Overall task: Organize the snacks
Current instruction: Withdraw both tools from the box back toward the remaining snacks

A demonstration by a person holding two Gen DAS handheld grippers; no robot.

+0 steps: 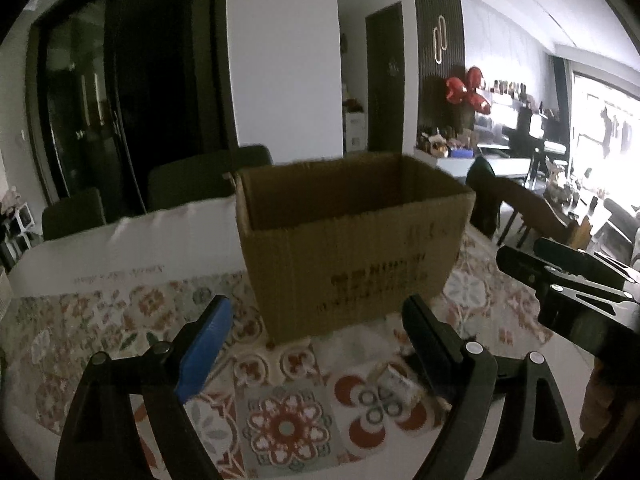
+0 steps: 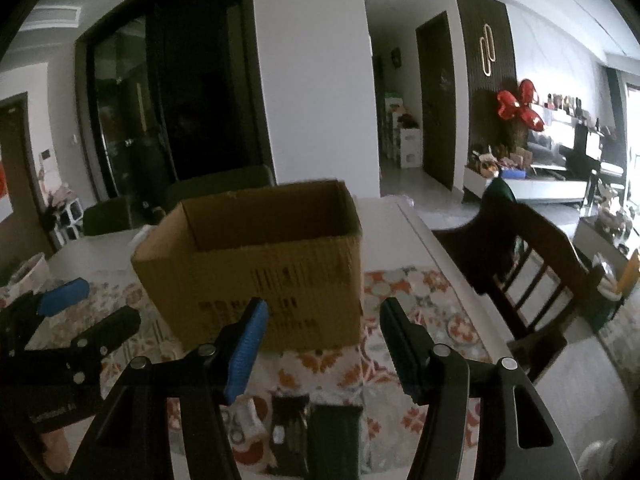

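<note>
Snacks: small packets (image 2: pixel 294 432) lie on the near table (image 1: pixel 100 240), just under both grippers; open cardboard box (image 1: pixel 352 248) stands beyond them, mid-table. Left gripper (image 1: pixel 316 344) fingers spread wide, nothing between. Right gripper (image 2: pixel 324 344) fingers parted, likewise empty. Best approach, I judge: lower onto one packet, pinch its edges squarely, lift clear of the box rim. Packets look crinkly, thin, dark and pale; box corrugated, stiff, flaps absent; tablecloth (image 1: pixel 288 432) floral, smooth.

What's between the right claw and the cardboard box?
Right wrist view: only bare patterned tablecloth between the right claw and the cardboard box. The small snack packets lie nearer, under the open claw.
</note>
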